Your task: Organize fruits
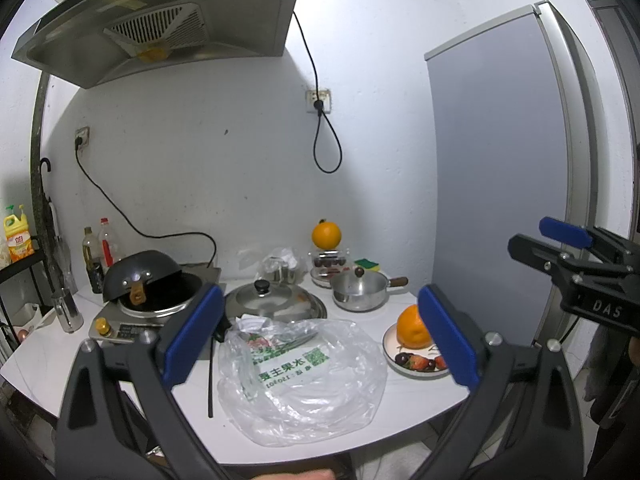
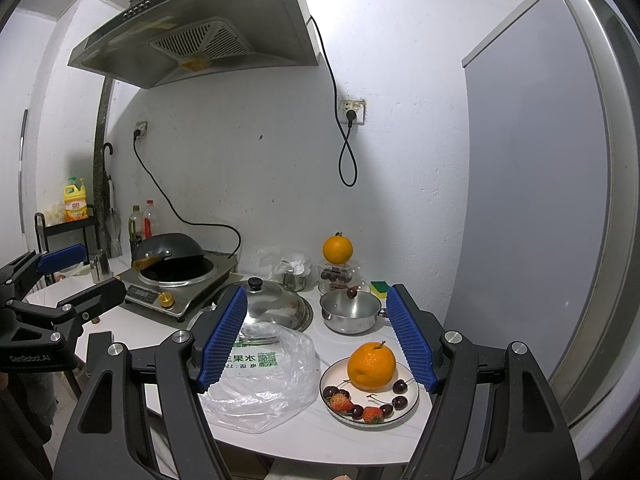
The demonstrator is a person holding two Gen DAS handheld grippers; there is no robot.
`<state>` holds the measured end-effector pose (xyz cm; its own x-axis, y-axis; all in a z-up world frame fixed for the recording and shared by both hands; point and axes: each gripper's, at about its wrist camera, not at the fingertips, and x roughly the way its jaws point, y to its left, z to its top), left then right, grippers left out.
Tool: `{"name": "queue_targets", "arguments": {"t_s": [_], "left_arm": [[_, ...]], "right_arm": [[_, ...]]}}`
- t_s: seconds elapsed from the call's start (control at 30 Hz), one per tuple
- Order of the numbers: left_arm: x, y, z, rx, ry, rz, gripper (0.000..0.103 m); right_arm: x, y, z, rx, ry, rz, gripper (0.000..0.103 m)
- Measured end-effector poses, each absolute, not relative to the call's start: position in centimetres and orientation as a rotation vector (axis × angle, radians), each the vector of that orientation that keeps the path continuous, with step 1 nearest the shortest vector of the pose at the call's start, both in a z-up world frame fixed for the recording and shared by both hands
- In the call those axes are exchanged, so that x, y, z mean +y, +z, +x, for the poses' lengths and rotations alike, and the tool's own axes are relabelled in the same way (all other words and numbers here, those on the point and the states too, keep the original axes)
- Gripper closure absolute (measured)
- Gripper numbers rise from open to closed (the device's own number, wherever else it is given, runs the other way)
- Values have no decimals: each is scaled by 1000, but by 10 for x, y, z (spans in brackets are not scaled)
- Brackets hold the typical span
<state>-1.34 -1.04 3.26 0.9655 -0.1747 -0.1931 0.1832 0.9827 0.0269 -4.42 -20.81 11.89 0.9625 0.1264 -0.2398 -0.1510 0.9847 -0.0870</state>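
- Writing: the body of the right gripper (image 2: 316,344) reads "DAS" in the left wrist view; the left gripper (image 1: 320,336) carries "GenRobot.AI", seen in the right wrist view. The clear plastic bag (image 2: 260,380) bears a green-and-white label with Chinese characters, a QR code and partly hidden digits. The yellow detergent bottle (image 2: 75,200) on the side shelf has a red label too small to read.
- Fingers: both grippers hover above the tabletop (image 2: 304,436) with their blue-padded fingers (image 2: 224,336) spread wide, nothing between them.
- Plate: a white plate (image 2: 412,400) near the tabletop's front right edge holds a large orange (image 2: 371,366), dark cherries (image 2: 400,387) and two strawberries (image 2: 341,402). In the right wrist view it lies ahead of and below the finger gap, toward the right finger; in the left wrist view the right finger partly covers it.
- Second orange (image 2: 338,249): perched on a glass container (image 2: 340,276) of dark fruit by the back wall, well apart from both grippers.
- Surroundings: a small steel pot (image 2: 350,312), a glass pan lid (image 2: 266,300), an induction cooker (image 2: 180,284) carrying a tilted black wok (image 2: 170,250), and a range hood (image 2: 200,28).
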Motion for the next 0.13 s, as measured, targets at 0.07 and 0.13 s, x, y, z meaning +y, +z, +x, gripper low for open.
{"name": "queue_targets", "arguments": {"t_s": [0.07, 0.13], "left_arm": [[-11, 33, -13, 191, -185, 44, 4], [-11, 33, -13, 192, -186, 43, 4]], "right_arm": [[-208, 119, -44, 236, 141, -106, 28], [-208, 119, -44, 236, 141, -105, 28]]}}
